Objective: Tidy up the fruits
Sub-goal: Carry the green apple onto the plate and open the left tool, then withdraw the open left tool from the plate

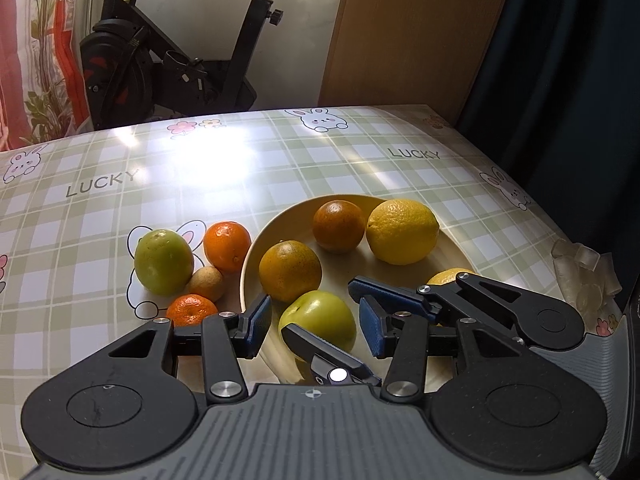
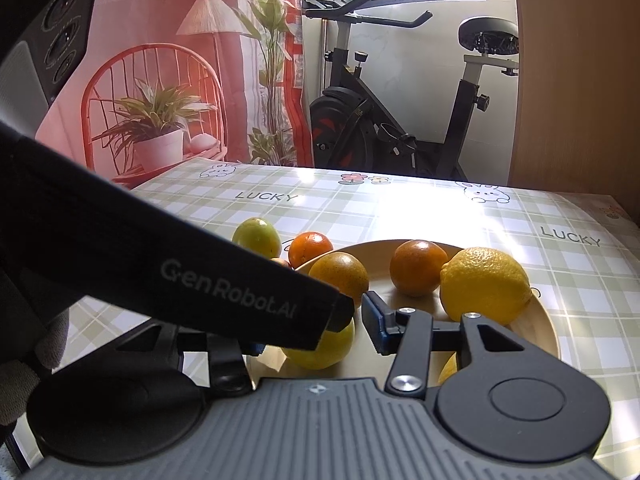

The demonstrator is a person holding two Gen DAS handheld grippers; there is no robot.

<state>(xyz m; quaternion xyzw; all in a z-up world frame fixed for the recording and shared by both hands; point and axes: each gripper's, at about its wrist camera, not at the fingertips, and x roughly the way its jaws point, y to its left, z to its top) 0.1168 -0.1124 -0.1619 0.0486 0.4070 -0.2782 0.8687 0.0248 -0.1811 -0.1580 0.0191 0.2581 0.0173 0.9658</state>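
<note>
Left claw (image 1: 316, 320) and right claw (image 1: 320, 312) over the plate (image 1: 288, 216).
Both gape wide around one green fruit (image 1: 320, 316), neither clamping it; four loose fruits lie beside the plate on the desk (image 1: 240, 168).

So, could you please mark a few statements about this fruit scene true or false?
1. A lemon lies on the plate. True.
2. All the fruit is on the plate. False: four pieces, including an orange, lie on the table beside it.
3. The left gripper is shut. False: its jaws are wide open.
4. An exercise bike stands behind the table. True.
</note>
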